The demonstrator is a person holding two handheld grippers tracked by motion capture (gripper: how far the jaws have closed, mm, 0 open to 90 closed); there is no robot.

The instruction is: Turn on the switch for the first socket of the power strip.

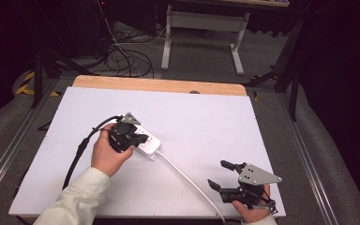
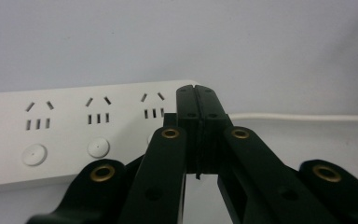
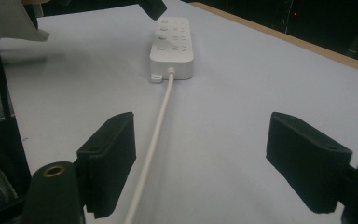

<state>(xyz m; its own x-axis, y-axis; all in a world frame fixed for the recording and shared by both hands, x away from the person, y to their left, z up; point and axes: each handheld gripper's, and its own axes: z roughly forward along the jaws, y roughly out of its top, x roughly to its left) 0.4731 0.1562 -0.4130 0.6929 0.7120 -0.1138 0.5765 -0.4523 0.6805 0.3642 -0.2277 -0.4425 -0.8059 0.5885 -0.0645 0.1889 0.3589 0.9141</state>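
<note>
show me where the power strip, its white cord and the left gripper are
power strip [image 3: 171, 46], right gripper view, top face.
white cord [image 3: 157, 126], right gripper view, middle of its run.
left gripper [image 2: 196, 95], left gripper view, tips of its shut jaws.

High view overhead facing forward, left tool view close on power strip [image 2: 74, 135], right tool view low, farther, sharing it

White table [image 1: 206, 117]; white power strip [image 1: 147, 143] flat on it, cord [image 1: 187, 180] trailing.

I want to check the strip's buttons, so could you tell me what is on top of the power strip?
The shut left gripper sits over the white power strip, covering one round button; two buttons show.
</note>
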